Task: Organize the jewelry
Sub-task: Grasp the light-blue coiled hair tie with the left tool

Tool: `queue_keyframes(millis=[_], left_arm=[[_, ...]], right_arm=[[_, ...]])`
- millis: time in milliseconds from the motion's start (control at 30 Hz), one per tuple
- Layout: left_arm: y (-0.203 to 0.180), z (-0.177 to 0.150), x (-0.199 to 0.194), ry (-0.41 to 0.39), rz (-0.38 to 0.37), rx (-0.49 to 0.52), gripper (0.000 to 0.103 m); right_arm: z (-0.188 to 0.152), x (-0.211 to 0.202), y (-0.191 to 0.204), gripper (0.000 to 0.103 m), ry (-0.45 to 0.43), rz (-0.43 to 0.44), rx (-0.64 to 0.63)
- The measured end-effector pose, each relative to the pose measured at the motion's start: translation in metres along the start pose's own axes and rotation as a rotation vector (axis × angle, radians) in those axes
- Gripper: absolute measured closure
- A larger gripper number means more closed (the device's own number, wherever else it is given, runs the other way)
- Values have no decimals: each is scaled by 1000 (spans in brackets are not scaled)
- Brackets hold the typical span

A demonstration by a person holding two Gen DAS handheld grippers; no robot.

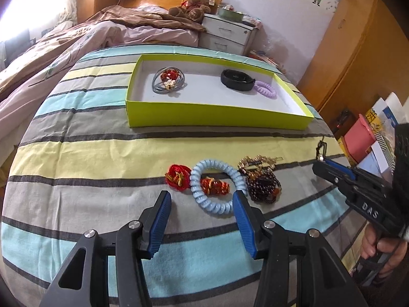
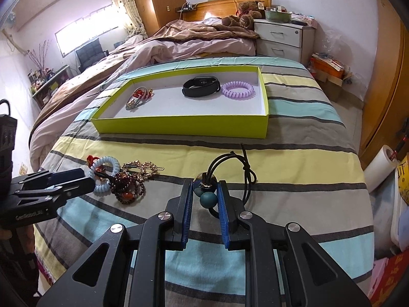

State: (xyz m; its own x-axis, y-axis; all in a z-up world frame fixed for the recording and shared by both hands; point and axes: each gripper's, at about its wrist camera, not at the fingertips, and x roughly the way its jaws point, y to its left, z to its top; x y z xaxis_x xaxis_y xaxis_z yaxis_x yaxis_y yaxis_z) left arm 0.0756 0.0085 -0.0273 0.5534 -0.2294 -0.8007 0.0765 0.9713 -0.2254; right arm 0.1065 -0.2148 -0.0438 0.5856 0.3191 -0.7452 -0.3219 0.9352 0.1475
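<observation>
A lime green box point(image 1: 217, 116) point(image 2: 179, 128) lies on the striped bedspread. It holds a grey hair tie with red ornament point(image 1: 168, 79), a black band point(image 1: 236, 79) point(image 2: 202, 86) and a purple coil tie point(image 1: 265, 89) point(image 2: 237, 89). A pile sits in front of it: a light blue coil tie point(image 1: 217, 186) point(image 2: 104, 168), red knots point(image 1: 177, 177), a gold clip point(image 1: 258, 165) and dark bead bracelets point(image 1: 264, 186) point(image 2: 127, 189). My left gripper point(image 1: 202, 204) is open just before the blue coil. My right gripper point(image 2: 205, 192) is shut on a black cord hair tie with teal balls point(image 2: 208, 198).
A bed with pink and brown bedding point(image 1: 76, 41) lies behind and to the left. A white nightstand point(image 2: 281, 38) stands at the back. Wooden wardrobes point(image 1: 358, 51) and stacked boxes point(image 1: 363, 140) line the right side. The bedspread's front edge is close below the grippers.
</observation>
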Motion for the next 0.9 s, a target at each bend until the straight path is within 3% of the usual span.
queue_keyframes(millis=[100,167,233,333,600,700,733,800,900], left_arm=[[-1,-1,1,-6,25,6,58],[-2,-1,2,-7,57,15,74],[1,-1,1,1,77,13,79],[1,-1,0,6,71,14,79],[-11,1,7,17,158,99,79],[-9,0,6,7,155,83,80],[-8,0,6,3,149,74,81],[-6,-1,4,2,139,70,93],[-2,-2,2,-2,118,56,93]], right_arm=[[0,0,1,83,1,8,0],[-1,0,0,83,-2,11,2],[-1,-1,-1,83,-3,13,7],[-2,0,-2,83,-1,15,11],[-3,1,-1,83,-2,0,4],[-3,0,-1,83,-4,-4,3],[-3,-1,0,83,-4,-5,3],[-4,0,1,83,-2,-8,2],[-4,-1,1,83,-2,-11,2]])
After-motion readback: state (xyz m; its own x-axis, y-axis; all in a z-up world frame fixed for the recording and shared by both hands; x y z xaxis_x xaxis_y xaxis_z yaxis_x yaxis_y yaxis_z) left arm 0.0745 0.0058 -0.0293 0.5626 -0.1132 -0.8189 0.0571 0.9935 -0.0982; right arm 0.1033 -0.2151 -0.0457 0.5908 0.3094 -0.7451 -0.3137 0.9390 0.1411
